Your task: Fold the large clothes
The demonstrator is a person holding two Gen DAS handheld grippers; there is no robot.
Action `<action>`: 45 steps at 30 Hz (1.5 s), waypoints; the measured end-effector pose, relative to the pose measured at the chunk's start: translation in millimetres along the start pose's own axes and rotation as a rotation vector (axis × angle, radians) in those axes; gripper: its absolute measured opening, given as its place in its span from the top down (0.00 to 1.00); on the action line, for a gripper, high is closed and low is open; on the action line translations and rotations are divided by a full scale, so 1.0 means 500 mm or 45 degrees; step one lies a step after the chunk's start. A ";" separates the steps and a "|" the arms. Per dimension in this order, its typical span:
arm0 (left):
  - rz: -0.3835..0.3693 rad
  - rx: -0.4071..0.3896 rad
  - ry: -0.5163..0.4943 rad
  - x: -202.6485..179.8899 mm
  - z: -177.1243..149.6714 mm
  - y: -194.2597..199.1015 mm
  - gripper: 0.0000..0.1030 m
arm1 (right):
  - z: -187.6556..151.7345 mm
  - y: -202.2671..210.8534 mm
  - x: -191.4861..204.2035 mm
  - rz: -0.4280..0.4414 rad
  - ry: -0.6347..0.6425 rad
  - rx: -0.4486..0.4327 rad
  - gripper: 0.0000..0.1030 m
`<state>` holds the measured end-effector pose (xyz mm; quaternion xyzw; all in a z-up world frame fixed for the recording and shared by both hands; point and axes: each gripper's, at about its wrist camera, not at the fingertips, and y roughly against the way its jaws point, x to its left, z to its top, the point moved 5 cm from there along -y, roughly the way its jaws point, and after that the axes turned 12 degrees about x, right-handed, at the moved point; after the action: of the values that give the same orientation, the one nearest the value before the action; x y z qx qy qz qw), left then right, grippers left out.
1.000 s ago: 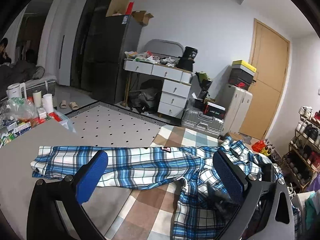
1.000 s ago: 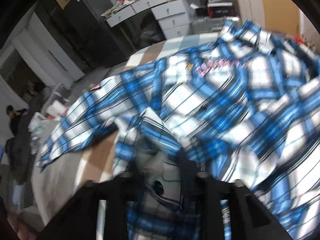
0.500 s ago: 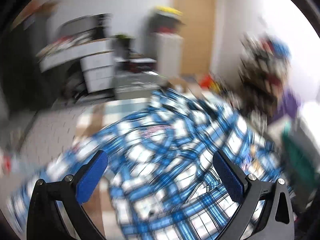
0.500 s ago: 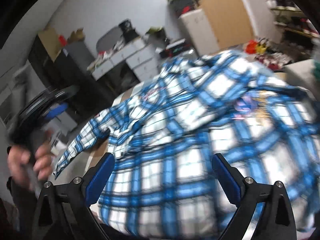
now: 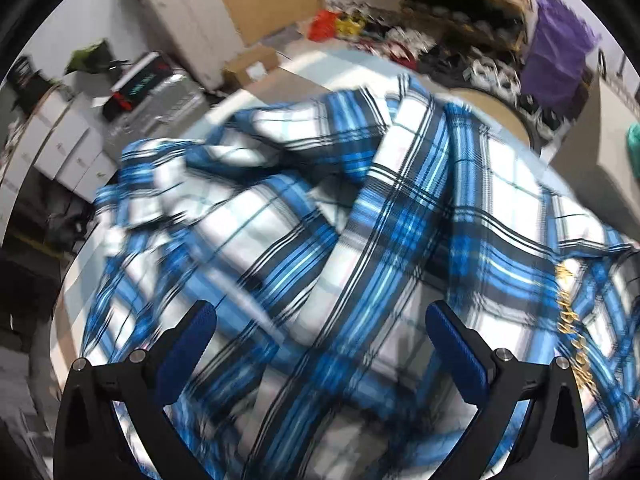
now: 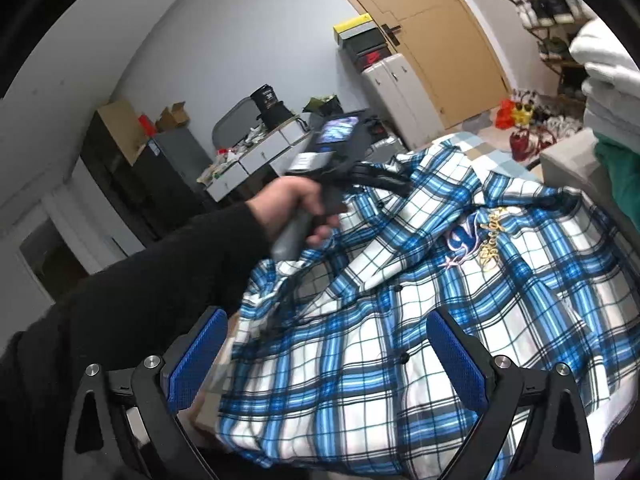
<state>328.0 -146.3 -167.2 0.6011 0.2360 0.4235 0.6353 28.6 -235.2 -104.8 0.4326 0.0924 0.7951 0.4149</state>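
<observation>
The blue plaid shirt [image 6: 420,312] lies rumpled across the middle and lower right of the right wrist view, soft, light cloth that will sag and slide, so it is best taken at a hem or at the collar near the gold lettering. The left gripper [image 5: 320,336] and right gripper [image 6: 326,344] both hover over it with jaws apart, holding nothing. The left view is blurred, so whether its fingertips brush the cloth is unclear; of containers, only cardboard boxes [image 6: 132,128] show at upper left, contents unseen.

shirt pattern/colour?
Blue, white and black plaid shirt; sharpest in the right wrist view.
</observation>
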 end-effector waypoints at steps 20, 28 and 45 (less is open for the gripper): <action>-0.178 0.000 0.008 0.013 0.032 0.012 0.34 | -0.011 -0.003 0.020 0.084 -0.008 0.033 0.01; -0.253 0.030 -0.032 -0.006 0.037 -0.055 0.30 | -0.013 -0.007 0.024 0.072 0.018 0.045 0.01; -0.073 0.081 -0.127 0.004 -0.015 -0.020 1.00 | -0.017 -0.019 0.027 0.055 0.015 0.067 0.01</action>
<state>325.7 -139.8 -177.6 0.6342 0.2344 0.3669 0.6389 23.8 -217.3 -106.4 0.4407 0.1064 0.8036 0.3855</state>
